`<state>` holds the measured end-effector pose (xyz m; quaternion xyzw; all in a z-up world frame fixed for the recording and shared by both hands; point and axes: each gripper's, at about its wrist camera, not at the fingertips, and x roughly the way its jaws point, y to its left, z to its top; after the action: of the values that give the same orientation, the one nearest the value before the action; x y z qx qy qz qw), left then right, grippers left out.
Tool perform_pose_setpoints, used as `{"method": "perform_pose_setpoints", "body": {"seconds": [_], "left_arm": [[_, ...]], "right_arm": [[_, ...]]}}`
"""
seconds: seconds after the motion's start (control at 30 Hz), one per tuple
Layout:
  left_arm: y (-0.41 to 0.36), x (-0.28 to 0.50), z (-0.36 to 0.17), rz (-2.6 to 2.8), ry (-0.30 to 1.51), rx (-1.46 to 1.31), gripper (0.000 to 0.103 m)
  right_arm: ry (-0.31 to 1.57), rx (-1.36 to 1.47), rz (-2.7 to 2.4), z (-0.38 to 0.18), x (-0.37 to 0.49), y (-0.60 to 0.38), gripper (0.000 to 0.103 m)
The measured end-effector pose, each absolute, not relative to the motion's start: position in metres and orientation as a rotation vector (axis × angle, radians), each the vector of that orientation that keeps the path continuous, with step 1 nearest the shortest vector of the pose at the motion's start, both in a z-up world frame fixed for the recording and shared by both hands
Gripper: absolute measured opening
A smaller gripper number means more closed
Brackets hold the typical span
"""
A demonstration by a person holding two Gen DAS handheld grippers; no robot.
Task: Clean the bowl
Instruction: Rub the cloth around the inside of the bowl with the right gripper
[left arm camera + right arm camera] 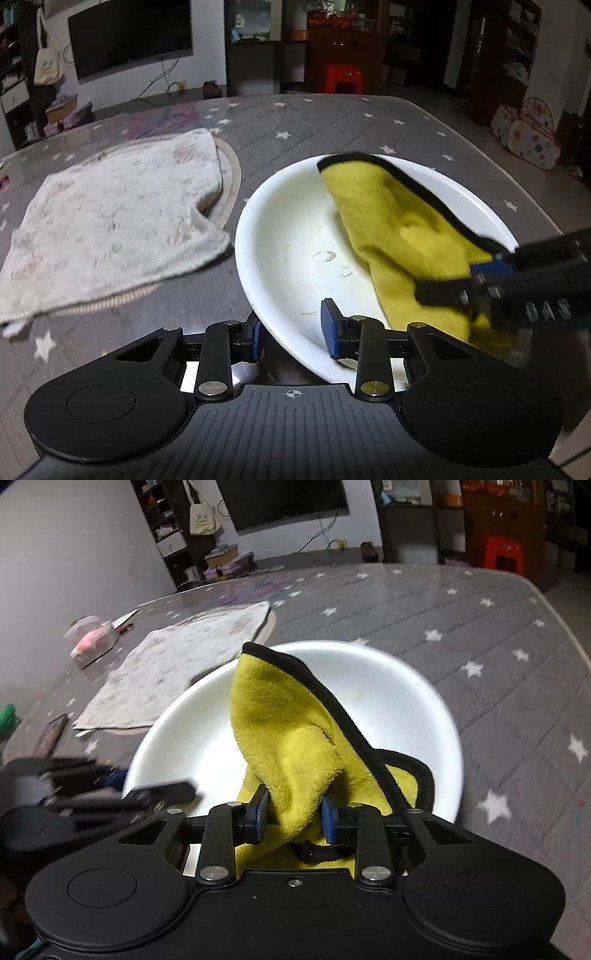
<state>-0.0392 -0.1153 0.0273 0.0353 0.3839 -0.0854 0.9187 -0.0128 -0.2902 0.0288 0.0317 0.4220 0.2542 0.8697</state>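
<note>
A white bowl [295, 236] sits on the grey star-patterned table. My left gripper [293, 330] is shut on its near rim, one pad outside and one inside. My right gripper [293, 818] is shut on a yellow cloth with black trim [288, 723]. The cloth lies inside the bowl [399, 701], against its right half in the left wrist view [391, 225]. The right gripper enters that view from the right [476, 280]. Faint smudges [325, 256] mark the bowl's bottom.
A pale patterned towel [110, 218] lies left of the bowl over a round mat [232, 177]. At the table's far left are a pink item in a clear wrap [92, 638], a dark flat card [50, 734] and a green object [7, 716].
</note>
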Motion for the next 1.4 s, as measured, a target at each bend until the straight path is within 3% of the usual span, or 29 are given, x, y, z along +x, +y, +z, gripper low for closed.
{"method": "perform_pose_setpoints", "body": {"seconds": [0.73,1.17,1.4], "left_arm": [[-0.109,-0.002,0.027,-0.209,0.796,0.115,0.034],[-0.120,-0.028,0.023,-0.211,0.842,0.010,0.042],[-0.122,-0.029,0.024,-0.213,0.849,0.031,0.040]], "right_arm": [[0.803,0.040,0.434,0.022,0.025,-0.297,0.032],[0.766,0.052,0.393,0.018,0.050,-0.293,0.032],[0.758,0.035,0.388,0.018,0.051,-0.291,0.032]]}}
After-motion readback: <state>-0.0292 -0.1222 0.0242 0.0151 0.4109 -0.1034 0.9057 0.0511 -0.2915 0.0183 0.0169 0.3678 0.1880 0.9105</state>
